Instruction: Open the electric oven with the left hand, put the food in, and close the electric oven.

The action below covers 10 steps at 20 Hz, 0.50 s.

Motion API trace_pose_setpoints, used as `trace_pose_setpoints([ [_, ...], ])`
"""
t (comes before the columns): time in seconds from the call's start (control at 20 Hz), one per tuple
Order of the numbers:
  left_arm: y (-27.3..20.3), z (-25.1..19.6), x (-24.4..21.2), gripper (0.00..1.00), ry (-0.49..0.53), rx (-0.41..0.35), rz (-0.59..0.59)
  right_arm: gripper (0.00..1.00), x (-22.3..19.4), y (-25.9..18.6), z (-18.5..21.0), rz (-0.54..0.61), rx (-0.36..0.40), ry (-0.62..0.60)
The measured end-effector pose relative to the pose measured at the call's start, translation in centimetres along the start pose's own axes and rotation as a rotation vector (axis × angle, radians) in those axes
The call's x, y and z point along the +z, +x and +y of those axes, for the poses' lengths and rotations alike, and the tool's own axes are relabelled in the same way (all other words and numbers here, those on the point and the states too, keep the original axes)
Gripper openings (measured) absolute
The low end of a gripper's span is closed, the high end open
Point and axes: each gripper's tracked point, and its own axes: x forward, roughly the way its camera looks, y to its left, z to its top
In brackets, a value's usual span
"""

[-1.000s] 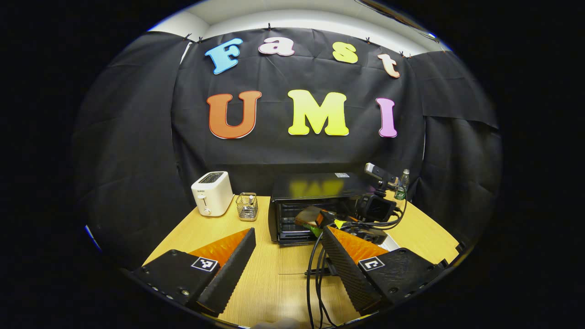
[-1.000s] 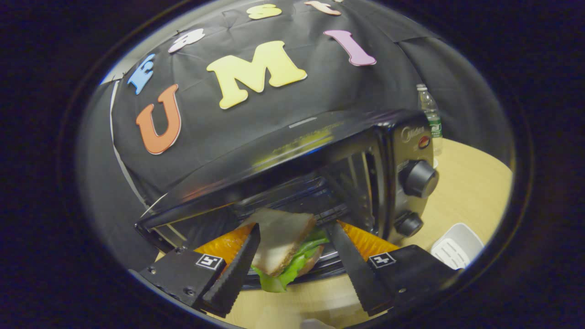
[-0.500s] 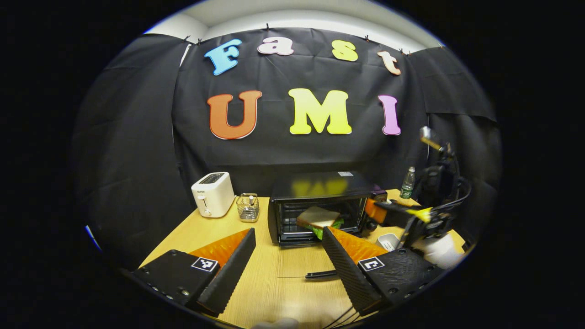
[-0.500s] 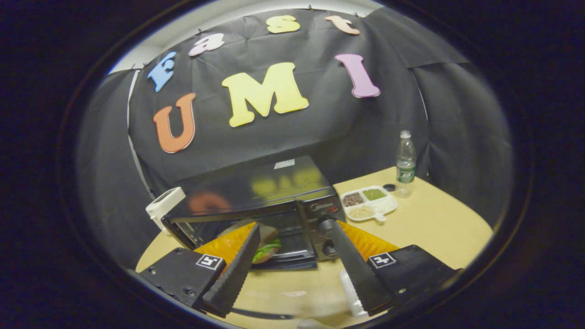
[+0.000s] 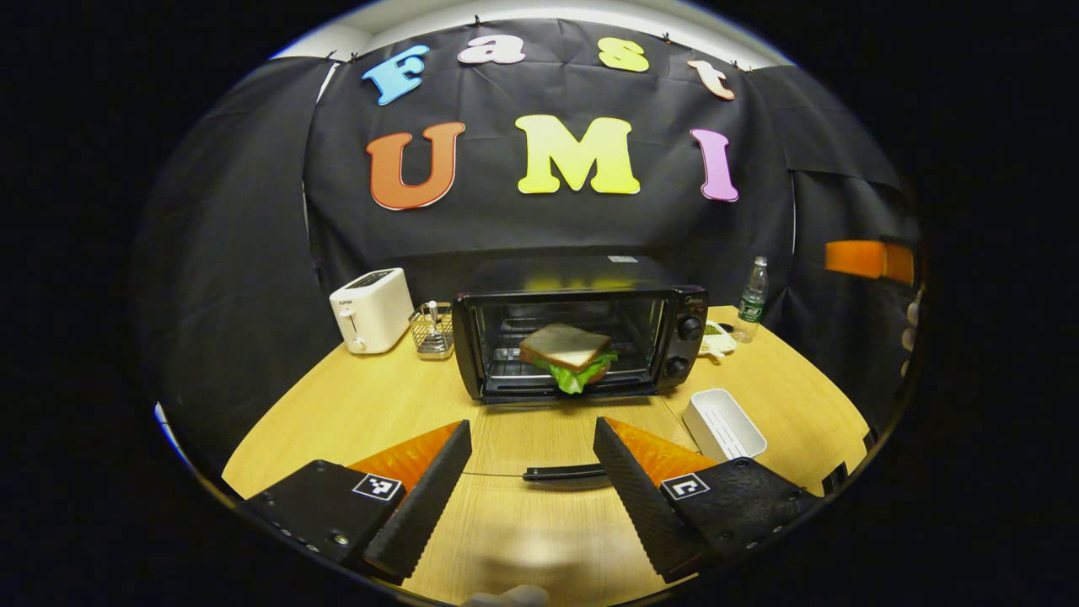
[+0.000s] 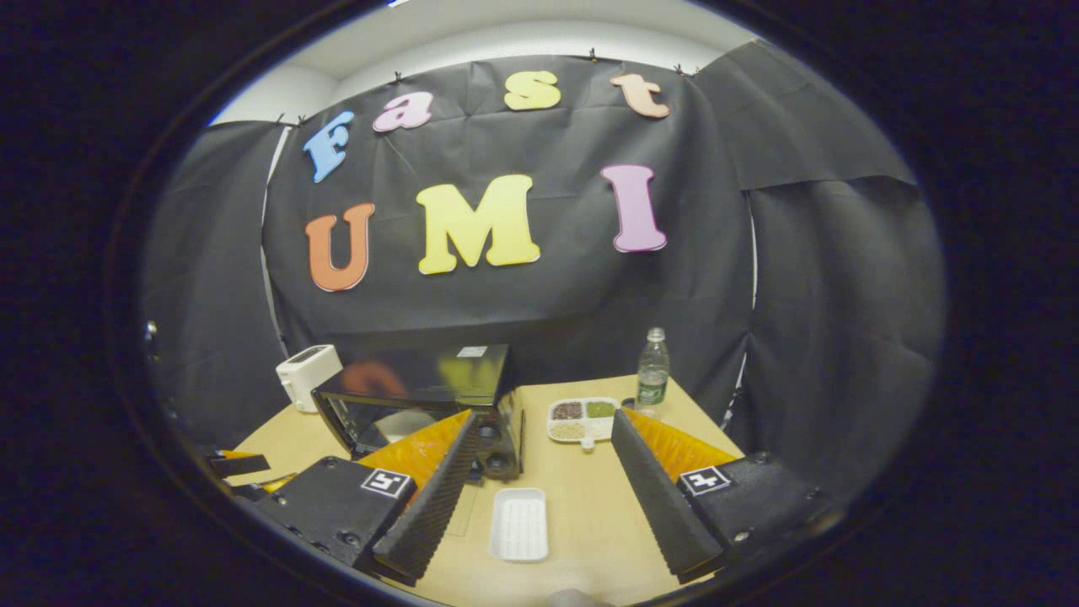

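**Sandwich in the oven, both grippers back and empty**

A second ago the right gripper had its fingers round the sandwich at the oven's mouth; half a second ago it had let go and was drawing away. Now its fingers stand wide apart with nothing between them at the bottom of the right gripper view, the oven small at lower left, a white tray on the table between the fingers.

In the left gripper view the sandwich sits on the rack inside the oven at centre frame, lettuce hanging over the front edge. The glass door lies folded down flat toward the camera, its dark handle between the fingers. The left gripper is spread and empty, and sees the oven larger and nearer than a second ago.

A toaster and wire basket stand left of the oven, a bottle right of it. The oven's logo by the knobs is too small to read.
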Motion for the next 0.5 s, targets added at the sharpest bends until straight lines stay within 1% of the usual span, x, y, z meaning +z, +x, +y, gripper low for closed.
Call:
trace_pose_setpoints([
  [0.15,1.3,-2.0,-2.5,0.96,0.004,0.010,0.033,0.96,1.5,-2.8,-3.2,-0.027,-0.017,-0.021],
  [0.2,1.7,-2.8,-3.4,0.96,0.002,0.003,0.043,0.96,1.7,-3.6,-4.2,-0.028,-0.017,-0.022],
  [0.25,2.2,-3.7,-4.5,0.96,-0.004,-0.004,0.063,1.00,1.8,-4.2,-4.9,-0.027,-0.016,-0.022],
  [0.3,2.6,-4.4,-5.7,0.96,-0.004,-0.003,0.081,0.96,1.8,-4.7,-5.7,-0.019,-0.019,-0.014],
  [0.4,3.5,-5.6,-7.9,0.96,-0.010,-0.012,0.110,0.96,1.3,-5.4,-6.8,-0.012,-0.009,-0.020],
  [0.5,4.4,-6.2,-9.6,0.96,-0.001,-0.012,0.132,0.96,0.5,-5.8,-8.1,0.012,-0.013,-0.062],
])
